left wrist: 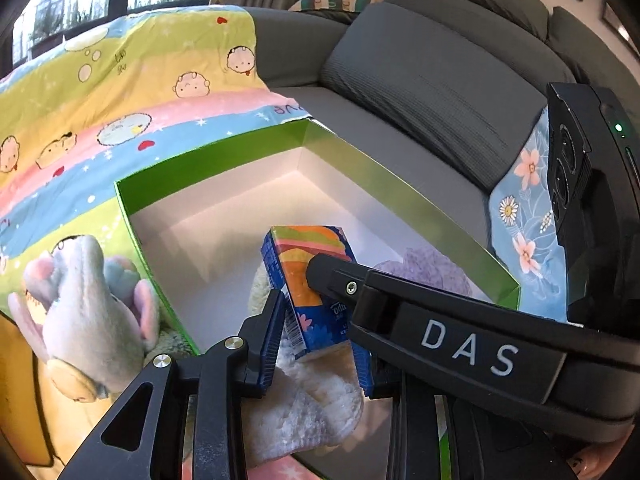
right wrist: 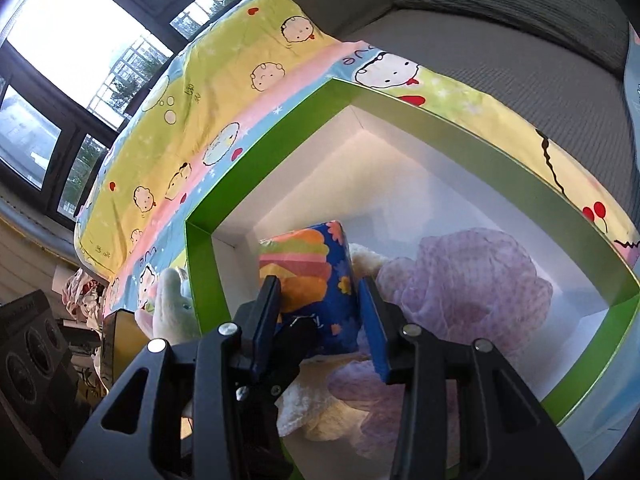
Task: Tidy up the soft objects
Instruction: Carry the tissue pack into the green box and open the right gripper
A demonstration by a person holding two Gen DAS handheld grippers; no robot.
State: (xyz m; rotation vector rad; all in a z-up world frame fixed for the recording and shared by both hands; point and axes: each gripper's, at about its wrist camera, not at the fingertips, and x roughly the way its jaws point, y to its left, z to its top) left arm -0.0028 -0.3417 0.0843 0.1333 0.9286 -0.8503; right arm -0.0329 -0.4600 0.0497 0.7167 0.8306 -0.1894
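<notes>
- Your left gripper [left wrist: 316,332] and right gripper [right wrist: 320,320] both clenched the tissue pack [right wrist: 316,280].
- You held it inside the green box [right wrist: 520,168], above the plush toys [right wrist: 460,292].

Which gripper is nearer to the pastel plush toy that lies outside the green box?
Left. The left gripper is at the tissue pack, just beside the pastel plush toy. The right gripper also flanks the pack, farther from the toy.
</notes>
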